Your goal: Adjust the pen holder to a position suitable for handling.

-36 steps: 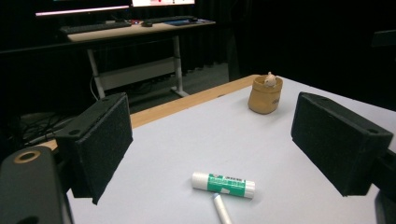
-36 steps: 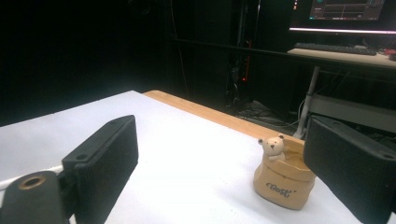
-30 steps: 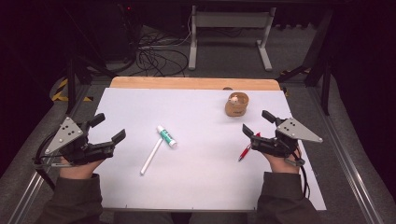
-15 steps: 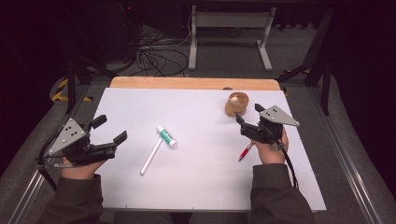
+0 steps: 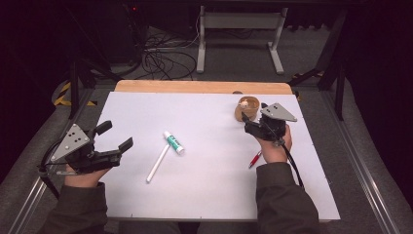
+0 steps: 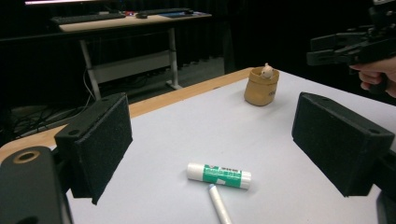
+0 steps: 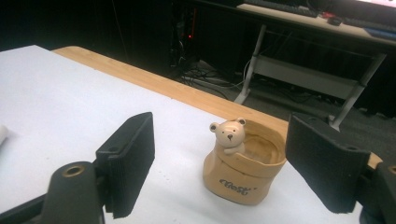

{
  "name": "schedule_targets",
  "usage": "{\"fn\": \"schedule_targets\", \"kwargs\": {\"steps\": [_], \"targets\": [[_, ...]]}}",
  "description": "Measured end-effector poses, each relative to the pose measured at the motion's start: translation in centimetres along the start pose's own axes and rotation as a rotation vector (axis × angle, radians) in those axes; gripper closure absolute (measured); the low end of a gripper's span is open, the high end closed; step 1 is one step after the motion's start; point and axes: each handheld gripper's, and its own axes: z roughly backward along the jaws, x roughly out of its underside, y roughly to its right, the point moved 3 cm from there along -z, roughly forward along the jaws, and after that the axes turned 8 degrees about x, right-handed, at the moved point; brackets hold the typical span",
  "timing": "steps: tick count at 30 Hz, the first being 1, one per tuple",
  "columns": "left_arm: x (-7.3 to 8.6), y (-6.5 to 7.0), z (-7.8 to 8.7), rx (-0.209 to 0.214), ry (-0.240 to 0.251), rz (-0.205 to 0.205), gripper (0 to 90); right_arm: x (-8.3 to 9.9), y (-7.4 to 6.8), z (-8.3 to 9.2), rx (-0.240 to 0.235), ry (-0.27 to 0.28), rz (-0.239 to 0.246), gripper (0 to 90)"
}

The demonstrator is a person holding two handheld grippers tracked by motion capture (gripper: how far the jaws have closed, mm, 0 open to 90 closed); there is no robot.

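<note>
White tabletop (image 5: 204, 195), tan cup (image 7: 245, 170) (bear figure (image 7: 229, 134) on rim) before right gripper (image 7: 219, 163), jaws apart, empty.

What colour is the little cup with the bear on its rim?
Tan, with a paler cream bear; the cup shows best in the right gripper view.

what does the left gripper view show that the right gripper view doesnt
Left gripper view: a green and white glue stick lying on the white table, a white stick just below it, and the right gripper held off to the right of the cup. Right gripper view: the bear's face and the lettering on the cup's side. Both share the tan bear cup standing upright, the wooden table edge, and a desk frame behind.
</note>
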Motion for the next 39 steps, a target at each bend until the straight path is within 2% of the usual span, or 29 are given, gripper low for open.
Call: {"fn": "schedule_targets", "kwargs": {"steps": [8,17,22,28,39], "targets": [[0.1,-0.1,0.1,0.002,-0.002,0.004,12.8,-0.1,0.3,-2.2,0.044,-0.013,0.009,24.4],[0.2,0.0,0.0,0.006,-0.002,0.002,12.6,0.3,0.6,-4.4,0.053,-0.044,0.006,22.9],[0.2,0.0,0.0,0.005,0.000,0.002,12.2,0.6,0.5,-5.3,0.043,-0.043,-0.013,21.0],[0.3,0.0,-0.1,0.005,-0.001,0.004,12.1,0.9,0.3,-6.4,0.039,-0.059,-0.004,20.3],[0.5,-0.1,-0.1,0.004,0.000,0.009,12.1,1.8,0.4,-8.4,0.062,-0.080,0.012,20.0]]}}
